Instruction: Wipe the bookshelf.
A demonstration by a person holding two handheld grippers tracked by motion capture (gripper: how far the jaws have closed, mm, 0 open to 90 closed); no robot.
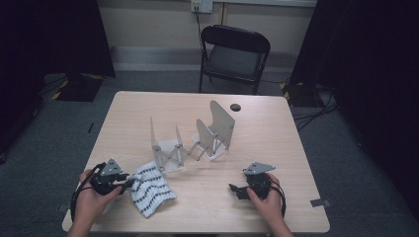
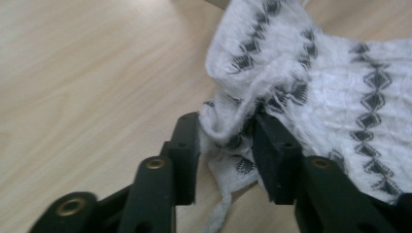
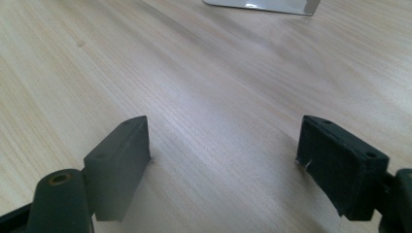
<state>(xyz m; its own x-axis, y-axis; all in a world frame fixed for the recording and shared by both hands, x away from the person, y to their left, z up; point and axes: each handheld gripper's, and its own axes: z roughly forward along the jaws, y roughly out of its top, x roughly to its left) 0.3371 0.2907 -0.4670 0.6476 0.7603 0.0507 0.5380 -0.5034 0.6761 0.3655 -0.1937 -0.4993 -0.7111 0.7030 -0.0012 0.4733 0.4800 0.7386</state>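
Cloth (image 1: 150, 188) (white knit, dark diamond bands) lies crumpled on the table (image 1: 276, 148) near the front left edge, just in front of the folding rack (image 1: 190, 140).

Left gripper (image 1: 127, 182) is at the cloth's left edge. In the left gripper view a bunched hem of the cloth (image 2: 311, 92) sits between the jaws; the jaws stand part-way apart, and the fabric looks loose between them rather than squeezed. Loose yarn hangs from the hem.

Right gripper (image 1: 233, 189) rests low over bare table at the right, well apart from the cloth, jaws spread wide with nothing between them (right gripper view shows wood grain and a corner of the rack base (image 3: 262, 6)).

Step in hand, as I judge it: handling the cloth's edge with the left, either taking or letting go of the hem.

Next move calls for a firm pinch on the hem, the right coming across to a second corner, and lifting clear of the rack.
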